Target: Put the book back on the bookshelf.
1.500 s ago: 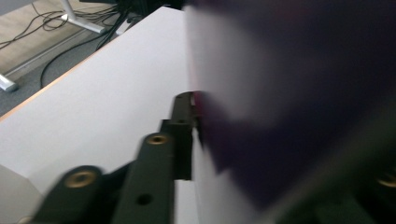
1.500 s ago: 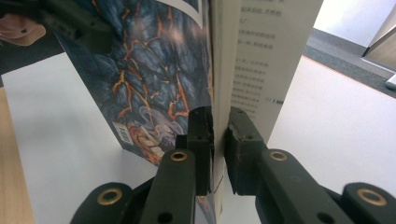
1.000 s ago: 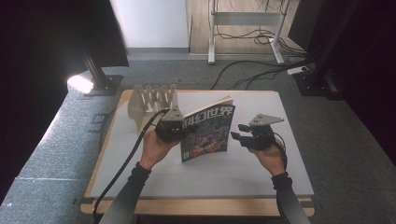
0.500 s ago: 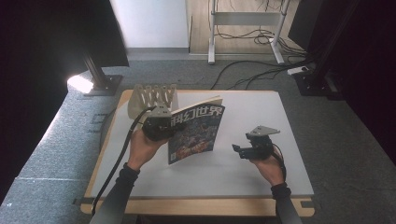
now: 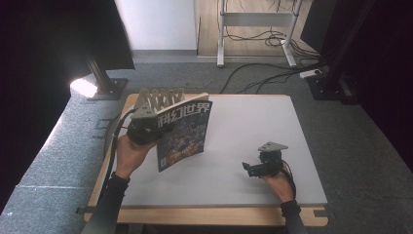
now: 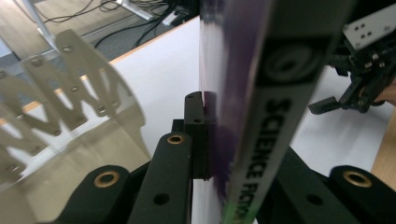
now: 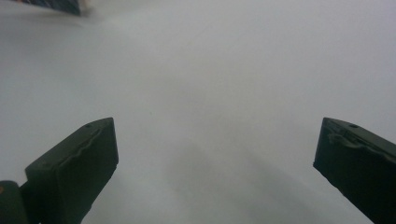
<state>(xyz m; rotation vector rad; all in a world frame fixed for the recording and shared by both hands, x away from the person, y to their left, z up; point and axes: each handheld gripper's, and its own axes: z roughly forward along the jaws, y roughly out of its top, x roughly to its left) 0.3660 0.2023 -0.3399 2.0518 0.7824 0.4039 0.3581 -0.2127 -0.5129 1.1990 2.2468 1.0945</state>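
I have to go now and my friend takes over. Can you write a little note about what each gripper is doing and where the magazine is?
Left gripper: shut on the magazine, clamping it near its spine and holding it upright above the table, beside the wooden rack.
Right gripper: its jaws have just been opening and now stand wide with nothing between them; it sits low over the white table, near the front edge on the right.
Done: the magazine is lifted and held by the left gripper alone.
Left: probably slotting the magazine into the rack; none of that has started.
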